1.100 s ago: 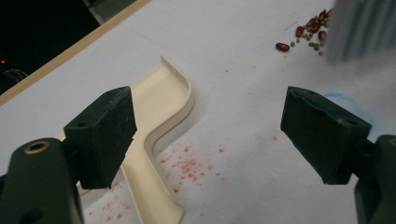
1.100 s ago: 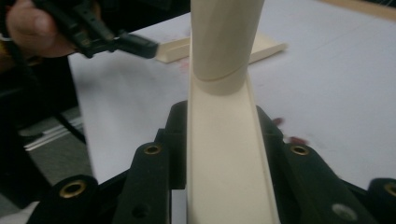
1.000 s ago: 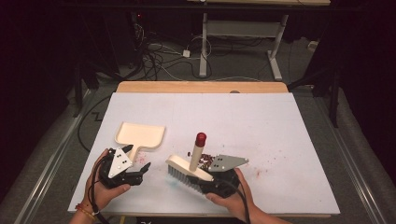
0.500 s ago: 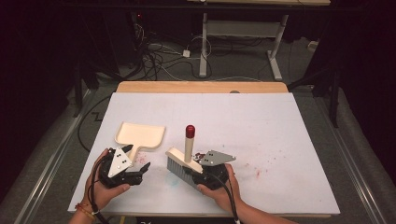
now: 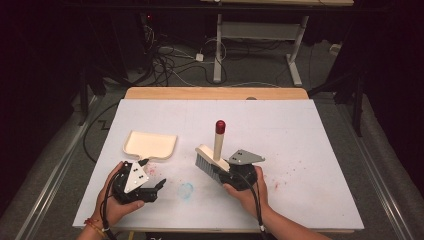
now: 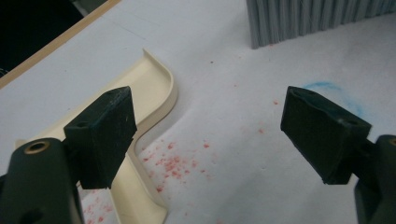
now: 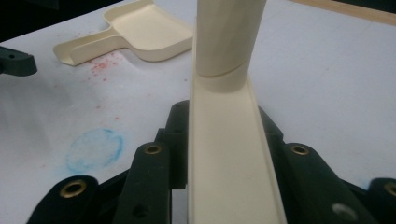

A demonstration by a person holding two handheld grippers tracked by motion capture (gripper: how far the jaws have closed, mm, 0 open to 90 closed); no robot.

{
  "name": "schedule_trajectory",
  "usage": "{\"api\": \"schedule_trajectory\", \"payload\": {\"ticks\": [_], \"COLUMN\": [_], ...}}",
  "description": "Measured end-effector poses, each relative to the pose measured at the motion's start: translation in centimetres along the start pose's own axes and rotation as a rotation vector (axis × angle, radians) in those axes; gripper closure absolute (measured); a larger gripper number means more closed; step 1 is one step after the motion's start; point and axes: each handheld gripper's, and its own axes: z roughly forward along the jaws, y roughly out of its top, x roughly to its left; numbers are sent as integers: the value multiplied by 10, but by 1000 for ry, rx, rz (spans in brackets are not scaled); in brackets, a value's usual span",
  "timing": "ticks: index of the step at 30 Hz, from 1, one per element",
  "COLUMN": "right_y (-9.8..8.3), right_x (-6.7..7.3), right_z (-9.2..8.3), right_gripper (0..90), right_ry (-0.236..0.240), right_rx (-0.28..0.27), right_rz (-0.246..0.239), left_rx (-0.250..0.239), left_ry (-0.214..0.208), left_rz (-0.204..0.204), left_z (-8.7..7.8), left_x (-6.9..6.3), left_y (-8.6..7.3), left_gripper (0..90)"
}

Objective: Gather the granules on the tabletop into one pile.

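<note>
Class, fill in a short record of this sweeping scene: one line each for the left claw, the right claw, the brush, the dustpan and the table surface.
left claw: open, jaws either side of red crumbs, beside the dustpan handle
right claw: shut on the brush head
brush: cream, grey bristles down, red-tipped handle upright
dustpan: cream, lying flat on the table
table: white, with a blue smudge

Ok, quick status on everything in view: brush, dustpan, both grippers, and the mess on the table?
Brush: clamped in the right gripper, bristles down on the table, handle upright.
Dustpan: flat on the table, unheld, nothing in it.
Right gripper: shut on the brush's head.
Left gripper: open, holding nothing, by the dustpan's handle.
Red crumbs: scattered, unswept.
Blue smudge: on the table.
</note>
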Motion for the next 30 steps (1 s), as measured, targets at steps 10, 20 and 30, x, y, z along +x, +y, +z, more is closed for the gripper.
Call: {"api": "schedule_trajectory", "payload": {"ticks": [10, 20, 30], "right_y": [7, 18, 6], "right_x": [-8, -32, -82], "right_z": [-17, -58, -51], "right_gripper": [672, 671, 671], "right_ry": [8, 20, -51], "right_rx": [-31, -66, -52], "right_rz": [9, -124, -168], "left_rx": [9, 16, 30], "left_ry": [-1, -3, -8], "left_rz": [15, 22, 40], "left_z": [2, 3, 7], "left_x": [-2, -3, -5], "left_y": [0, 0, 1], "left_gripper": [176, 176, 176]}}
